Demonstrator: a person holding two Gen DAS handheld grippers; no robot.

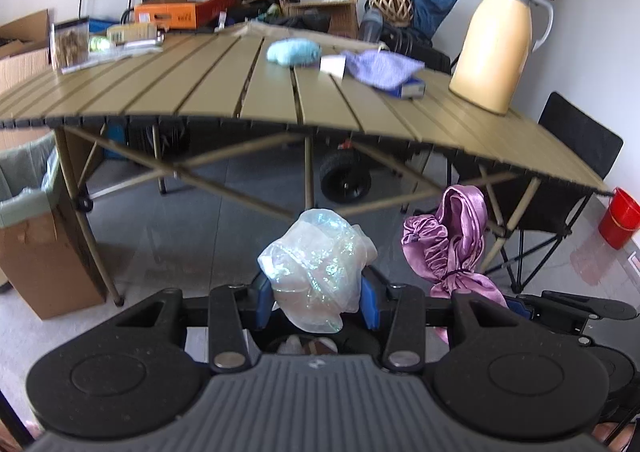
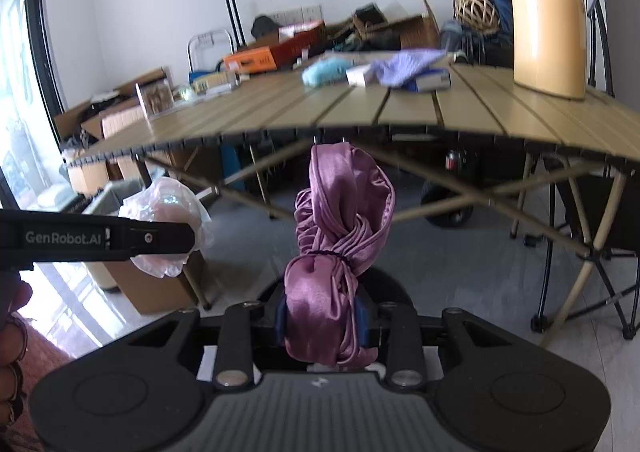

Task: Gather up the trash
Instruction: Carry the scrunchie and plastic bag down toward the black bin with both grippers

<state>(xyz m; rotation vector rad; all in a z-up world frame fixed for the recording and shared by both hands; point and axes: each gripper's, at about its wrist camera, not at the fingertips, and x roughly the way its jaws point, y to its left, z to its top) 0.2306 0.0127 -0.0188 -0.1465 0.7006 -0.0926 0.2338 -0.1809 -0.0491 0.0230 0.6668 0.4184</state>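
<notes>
Between the left claw's [image 1: 318,302] blue pads sits a crumpled plastic bag [image 1: 316,268], squeezed tight so it won't drop. Just beside it, the right claw [image 2: 322,322] pinches a purple cloth [image 2: 338,244]. Left of both waits the lined box [image 1: 28,188], likely for trash.

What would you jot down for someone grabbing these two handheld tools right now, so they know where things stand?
Left tool: shut on a crumpled clear plastic bag.
Right tool: shut on a knotted purple satin cloth.
Both are held in the air in front of the slatted table, below its edge.
Bin: a cardboard box with a green liner stands on the floor at the table's left end.
Done: two items picked up.
Left: drop both in the bin, probably. The blue fluffy cloth and lilac cloth lie on the table.
</notes>
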